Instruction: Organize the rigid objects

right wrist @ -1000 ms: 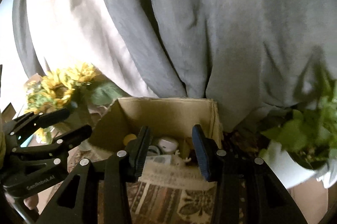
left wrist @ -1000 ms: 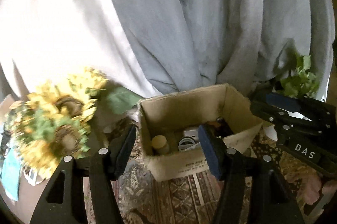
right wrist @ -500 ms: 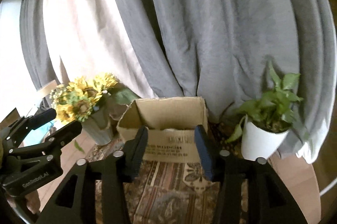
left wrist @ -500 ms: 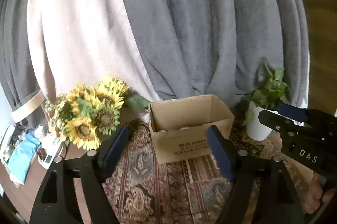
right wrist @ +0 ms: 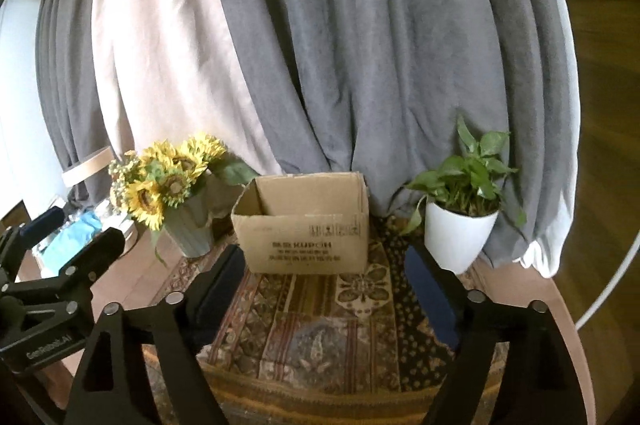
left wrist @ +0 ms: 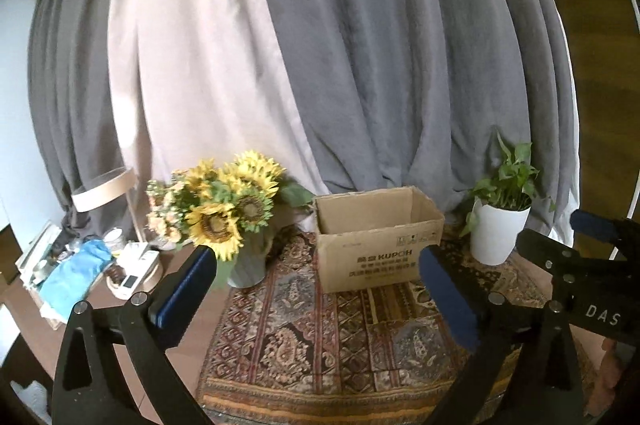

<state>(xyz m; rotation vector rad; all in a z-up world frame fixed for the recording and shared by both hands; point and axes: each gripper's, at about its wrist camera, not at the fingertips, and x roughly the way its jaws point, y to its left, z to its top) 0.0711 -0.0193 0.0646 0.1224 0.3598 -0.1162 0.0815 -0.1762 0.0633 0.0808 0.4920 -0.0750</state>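
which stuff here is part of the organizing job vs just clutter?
Job: cardboard box; left gripper and right gripper, both open with nothing between them.

Just there: sunflower vase, potted plant, patterned rug, curtains, side clutter.

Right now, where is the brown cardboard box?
In both wrist views the brown cardboard box stands on the patterned rug, between the sunflower vase to its left and the white potted plant to its right.

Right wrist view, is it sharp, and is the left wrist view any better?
Right wrist: slightly soft, the brown cardboard box print smeared, edges bowed by the fisheye. Left wrist: crisper, the box lettering partly readable, same bowing, dark vignetted corners.
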